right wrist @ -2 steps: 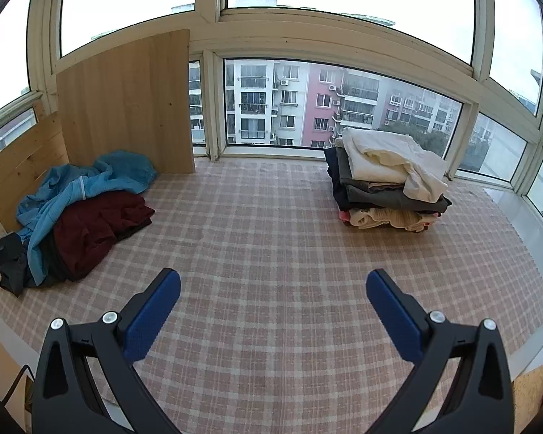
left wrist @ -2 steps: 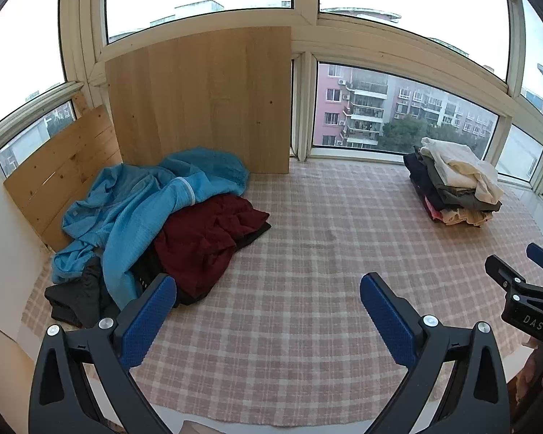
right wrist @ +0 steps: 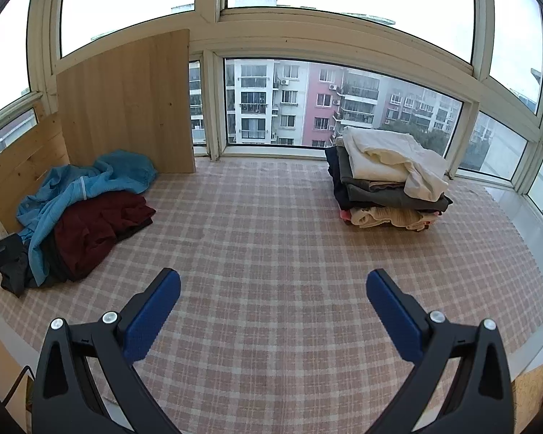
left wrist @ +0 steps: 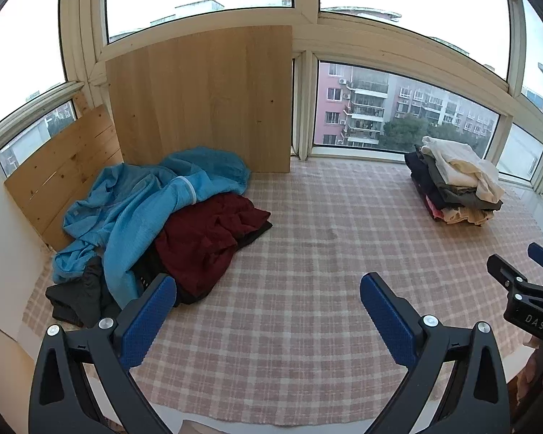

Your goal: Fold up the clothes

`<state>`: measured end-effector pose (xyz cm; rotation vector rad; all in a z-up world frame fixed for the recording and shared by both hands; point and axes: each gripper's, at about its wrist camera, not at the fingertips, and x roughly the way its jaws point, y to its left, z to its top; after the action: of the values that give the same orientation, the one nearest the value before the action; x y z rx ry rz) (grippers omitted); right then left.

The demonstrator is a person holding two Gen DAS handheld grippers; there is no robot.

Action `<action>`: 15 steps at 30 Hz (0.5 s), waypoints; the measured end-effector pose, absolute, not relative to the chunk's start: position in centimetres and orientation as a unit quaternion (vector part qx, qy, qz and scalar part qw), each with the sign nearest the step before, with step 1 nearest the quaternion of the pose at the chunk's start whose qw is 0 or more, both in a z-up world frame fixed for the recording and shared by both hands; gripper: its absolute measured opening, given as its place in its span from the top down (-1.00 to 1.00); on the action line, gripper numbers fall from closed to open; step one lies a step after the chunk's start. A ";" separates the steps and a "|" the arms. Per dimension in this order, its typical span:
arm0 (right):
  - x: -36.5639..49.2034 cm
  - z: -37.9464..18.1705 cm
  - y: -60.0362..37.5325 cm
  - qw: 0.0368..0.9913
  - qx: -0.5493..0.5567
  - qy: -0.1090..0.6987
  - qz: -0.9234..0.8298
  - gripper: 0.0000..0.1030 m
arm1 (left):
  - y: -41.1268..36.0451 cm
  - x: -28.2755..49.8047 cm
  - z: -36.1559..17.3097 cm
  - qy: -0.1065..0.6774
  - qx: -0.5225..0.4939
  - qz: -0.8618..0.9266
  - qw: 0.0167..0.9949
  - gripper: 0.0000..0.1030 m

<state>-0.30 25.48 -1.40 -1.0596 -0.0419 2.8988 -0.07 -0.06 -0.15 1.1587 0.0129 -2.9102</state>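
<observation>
Your left gripper [left wrist: 268, 296] and right gripper [right wrist: 273, 289] hung spread and empty above the plaid mat [right wrist: 271, 224], bay windows [right wrist: 344, 101] behind.

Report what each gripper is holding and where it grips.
Nothing is held. The left gripper and right gripper are both open above the plaid cloth.

Left hand-held gripper [left wrist: 268, 296] hangs with jaws wide apart above the plaid cloth [left wrist: 307, 253]. Unfolded heap [left wrist: 155, 217] lies left; folded stack [left wrist: 456, 184] lies far right.
</observation>
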 end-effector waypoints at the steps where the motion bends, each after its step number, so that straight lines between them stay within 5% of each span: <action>1: -0.4 -1.4 25.6 0.028 -0.342 -0.013 0.939 -1.00 | -0.1 -0.1 -0.2 0.005 0.372 -0.928 0.005 -0.99; 15: -0.8 -1.5 25.0 0.023 -0.337 -0.016 0.941 -1.00 | -0.3 0.0 -0.7 0.005 0.383 -0.924 0.017 -0.99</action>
<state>-0.77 24.97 -1.49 -1.0442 -0.0500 2.9135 -0.04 -0.25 -0.68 1.1902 0.0153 -2.8712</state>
